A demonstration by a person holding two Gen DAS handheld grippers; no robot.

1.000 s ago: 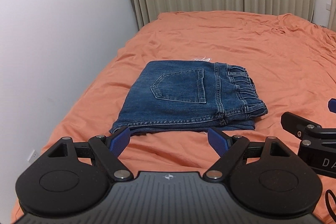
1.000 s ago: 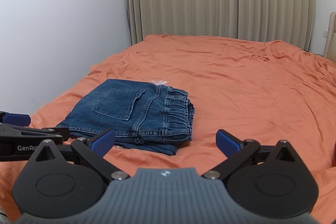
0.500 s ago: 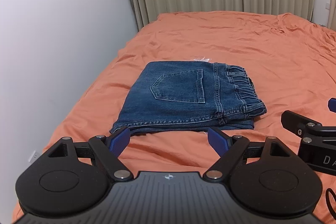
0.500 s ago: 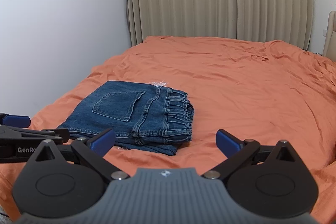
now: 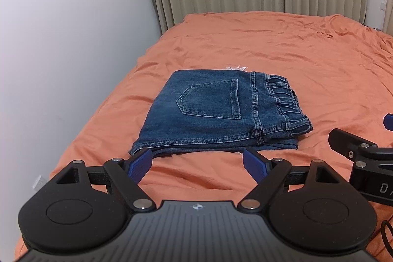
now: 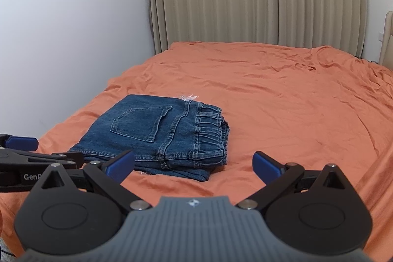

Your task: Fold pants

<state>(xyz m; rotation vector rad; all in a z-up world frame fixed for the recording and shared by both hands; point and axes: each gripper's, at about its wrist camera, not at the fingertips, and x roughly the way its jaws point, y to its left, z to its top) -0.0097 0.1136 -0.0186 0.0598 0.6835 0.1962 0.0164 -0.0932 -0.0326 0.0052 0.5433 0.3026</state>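
Our left tongs (image 5: 197,162) and right tongs (image 6: 194,163) are both spread wide and hold nothing, low in each frame above the sheet (image 5: 282,60). We see the jeans (image 5: 216,114) folded flat, mid-frame in the left view, left of centre in the right view, pocket up.

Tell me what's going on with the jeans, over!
Left gripper open, empty. Right gripper open, empty. Jeans folded flat on the orange bed, neither gripper touching them. Nothing in the way.

The folded pants (image 5: 216,114) hide their lower layers; the bed (image 5: 294,60) runs off-frame.
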